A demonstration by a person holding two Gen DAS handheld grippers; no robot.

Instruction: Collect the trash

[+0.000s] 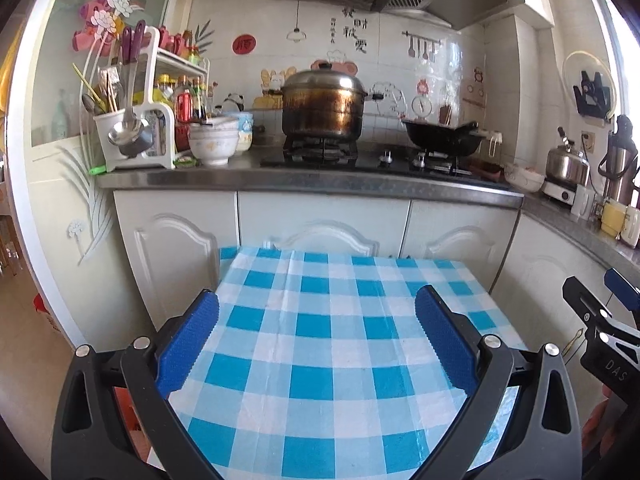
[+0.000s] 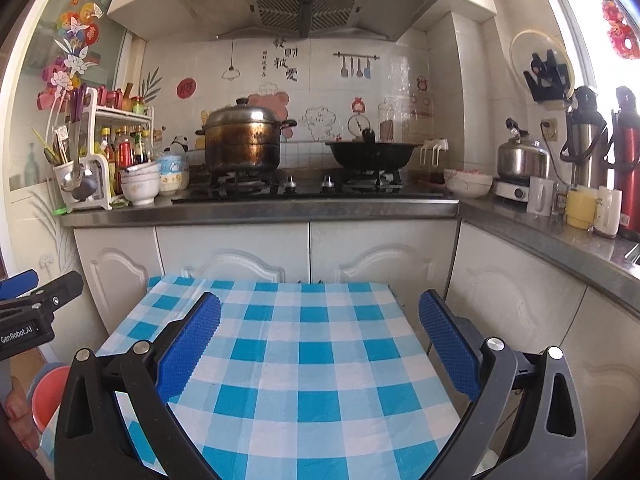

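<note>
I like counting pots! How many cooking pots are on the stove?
2: a big steel pot with a lid on the left burner, and a black wok on the right burner.

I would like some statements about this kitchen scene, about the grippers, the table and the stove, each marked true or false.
1. Both grippers are open and hold nothing. True: the left gripper and the right gripper each show a wide gap between the blue pads.
2. The table carries a red striped cloth. False: the checked tablecloth is blue and white.
3. A lidded metal pot stands on the stove's left burner. True.
4. The black wok sits on the table. False: it rests on the right burner.
5. Trash lies on the cloth between the fingers. False: no trash shows on the visible cloth in either view.
</note>
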